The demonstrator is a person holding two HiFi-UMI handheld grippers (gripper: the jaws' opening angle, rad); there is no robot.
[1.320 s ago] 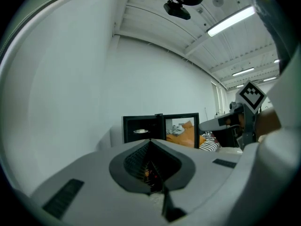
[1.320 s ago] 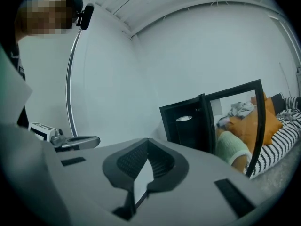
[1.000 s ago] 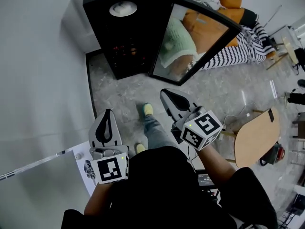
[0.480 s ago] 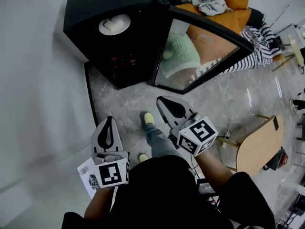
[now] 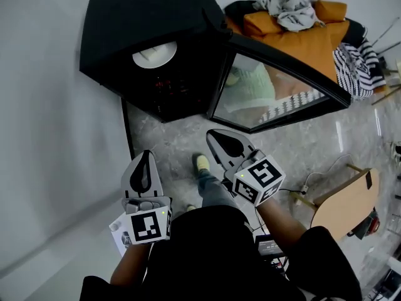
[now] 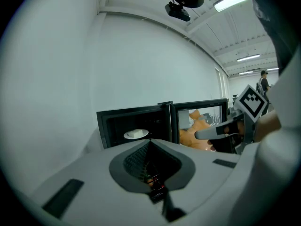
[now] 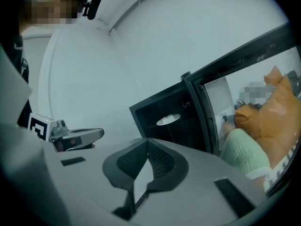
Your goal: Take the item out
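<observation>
A black cabinet (image 5: pixel 144 17) stands against the wall with its glass door (image 5: pixel 282 86) swung open to the right. Inside, on a shelf, lies a white plate (image 5: pixel 154 54) with a pale item on it; the plate (image 6: pixel 136 134) also shows in the left gripper view and the plate (image 7: pixel 168 119) in the right gripper view. My left gripper (image 5: pixel 145 154) is shut and empty, well short of the cabinet's opening. My right gripper (image 5: pixel 211 132) is shut and empty too, pointing toward the door's lower edge. Each gripper shows in the other's view: right gripper (image 6: pixel 197 135), left gripper (image 7: pixel 96 133).
A white wall (image 5: pixel 44 137) runs along the left. An orange sofa (image 5: pixel 294 24) with grey clothes and a striped blanket (image 5: pixel 354 68) sits behind the door. A wooden chair (image 5: pixel 341 199) stands at the right. The person's yellow shoes (image 5: pixel 202 163) are on the marble floor.
The head view has swung, so the cabinet sits lower in the picture and more of its top shows. Both grippers stay shut and nearly where they were.
</observation>
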